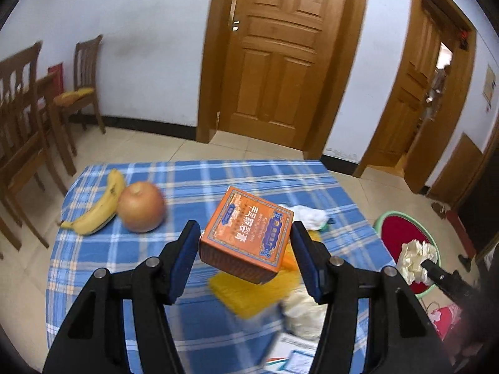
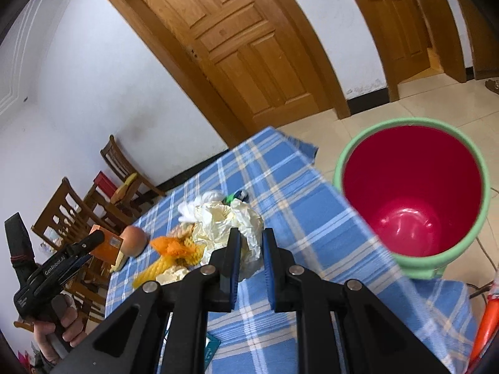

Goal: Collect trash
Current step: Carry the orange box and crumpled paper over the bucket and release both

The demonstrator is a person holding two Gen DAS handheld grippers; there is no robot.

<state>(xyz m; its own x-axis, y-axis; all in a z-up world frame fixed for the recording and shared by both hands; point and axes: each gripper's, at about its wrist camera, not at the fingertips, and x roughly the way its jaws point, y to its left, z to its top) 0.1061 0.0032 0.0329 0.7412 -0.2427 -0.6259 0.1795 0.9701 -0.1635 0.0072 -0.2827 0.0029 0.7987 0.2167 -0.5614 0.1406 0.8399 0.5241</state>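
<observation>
My left gripper is shut on an orange carton and holds it above the blue checked table. In the right wrist view the left gripper shows at far left with the carton. My right gripper is shut on a crumpled cream paper wad, held over the table's edge beside the bin. The bin is green outside, red inside, and stands on the floor to the right. The wad and bin also show in the left wrist view.
A banana and an onion lie at the table's left. Yellow and orange net wrappers, a white crumpled tissue and more paper lie mid-table. Wooden chairs stand left; wooden doors behind.
</observation>
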